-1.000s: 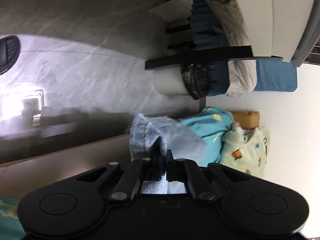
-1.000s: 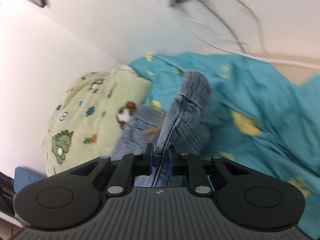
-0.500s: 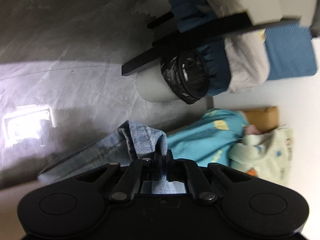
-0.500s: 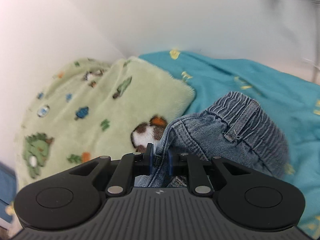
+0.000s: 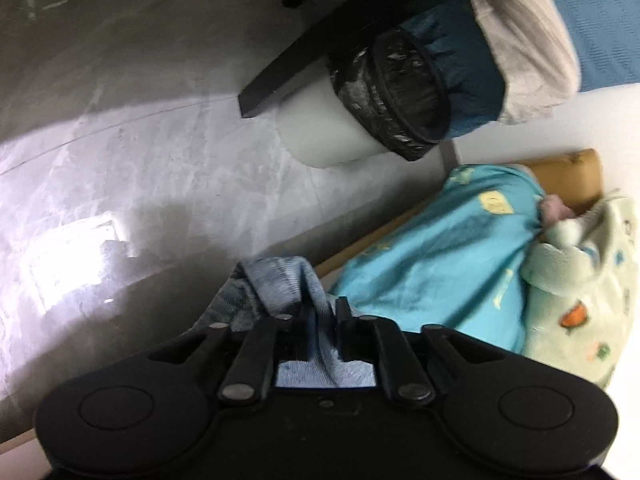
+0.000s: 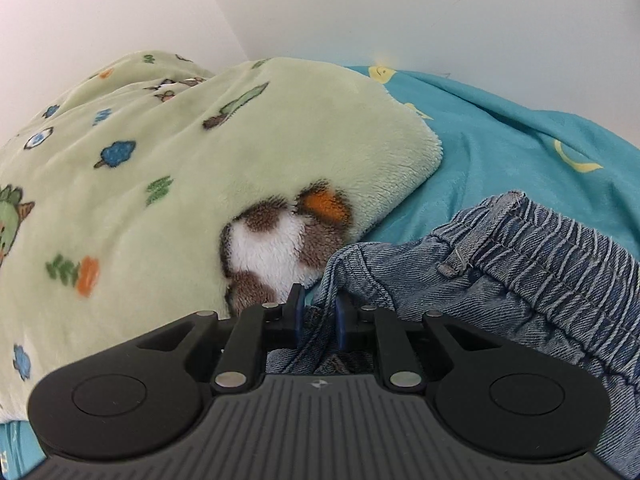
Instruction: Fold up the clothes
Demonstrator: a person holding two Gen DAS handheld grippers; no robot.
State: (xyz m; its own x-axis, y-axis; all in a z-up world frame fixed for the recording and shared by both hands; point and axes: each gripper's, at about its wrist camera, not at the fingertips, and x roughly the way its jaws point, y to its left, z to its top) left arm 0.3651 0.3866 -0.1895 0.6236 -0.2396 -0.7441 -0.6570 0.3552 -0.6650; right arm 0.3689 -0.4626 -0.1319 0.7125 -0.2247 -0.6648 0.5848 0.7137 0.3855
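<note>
Nearest, at left gripper: pinched on a fold of light denim, jeans bunched just ahead of the fingers, cloth filling the gap betw. them. Same on right gripper: clamped on denim edge nr the elastic waistband, belt loop visible just beyond the tips. Jeans lying on/over teal sheet w/ yellow moon print, touching the green fleece blanket at the right gripper's left side. In left view, blur throughout; sheet and blanket heaped to the right along bed edge.

Farther out: grey floor, bright glare patch on it; white bin w/ black liner; black frame and blue/beige textiles behind, detail unclear.

Step in hand (judgement): garment gripped at two pts, prob. spreading/positioning it before a fold. No fold visibly made yet.

Next move calls for: pulling the two grips apart to take out slack, laying denim flat on sheet clear of blanket, keeping both pinches firm; bunched cloth likely to drag blanket edge.
</note>
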